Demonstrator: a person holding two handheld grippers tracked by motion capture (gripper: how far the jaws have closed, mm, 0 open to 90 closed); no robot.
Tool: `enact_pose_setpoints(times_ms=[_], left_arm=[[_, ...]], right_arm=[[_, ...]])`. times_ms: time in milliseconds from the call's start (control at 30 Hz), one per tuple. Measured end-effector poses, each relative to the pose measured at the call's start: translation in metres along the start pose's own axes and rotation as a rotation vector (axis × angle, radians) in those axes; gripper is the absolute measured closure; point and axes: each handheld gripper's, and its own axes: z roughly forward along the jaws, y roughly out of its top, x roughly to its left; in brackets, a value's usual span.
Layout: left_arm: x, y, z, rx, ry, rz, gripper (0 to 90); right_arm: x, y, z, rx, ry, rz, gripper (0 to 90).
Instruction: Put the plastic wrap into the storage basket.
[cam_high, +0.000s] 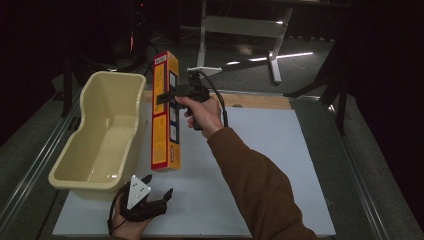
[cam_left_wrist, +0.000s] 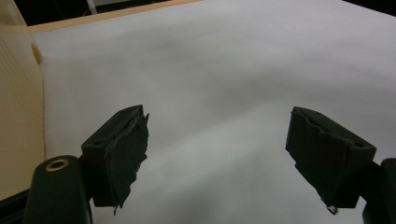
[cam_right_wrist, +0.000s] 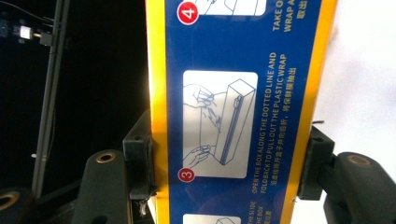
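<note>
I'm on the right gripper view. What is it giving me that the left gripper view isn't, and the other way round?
The right gripper view has the plastic wrap box clamped between that gripper's pads, its printed instruction panels readable, with dark background at the left. The left gripper view has the left gripper with its jaws wide apart and nothing between them, plus the cream tub wall at the left edge. Both show the white table mat.
</note>
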Motion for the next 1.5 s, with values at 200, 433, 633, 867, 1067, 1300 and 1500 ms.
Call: enact_pose_setpoints(times_ms=[200,433,633,867,1067,1300,1500], left_arm=[[-0.001,0.0,-0.001,-0.008,-0.001,0.006,20.5],[-0.004,0.0,-0.001,-0.008,-0.003,0.022,20.5],[-0.004,0.0,-0.002,-0.015,-0.001,0.02,20.5],[-0.005,-0.001,-0.002,-0.015,0.006,0.024,20.6],[-0.005,0.0,-0.003,-0.018,0.009,0.032,20.6],[-0.006,0.0,-0.008,-0.03,0.011,0.04,20.6],[-0.007,0.001,-0.008,-0.039,0.01,0.047,20.6]], right_arm=[[0.013,0.008,0.024,-0.001,0.055,0.014,38.9],[0.019,0.01,0.044,-0.013,0.092,0.058,38.9],[0.023,0.009,0.056,-0.027,0.104,0.081,38.8],[0.027,0.004,0.067,-0.048,0.137,0.108,38.8],[0.031,0.0,0.074,-0.066,0.15,0.11,38.8],[0.036,-0.007,0.088,-0.054,0.169,0.12,38.8],[0.039,-0.01,0.101,-0.038,0.163,0.121,38.8]])
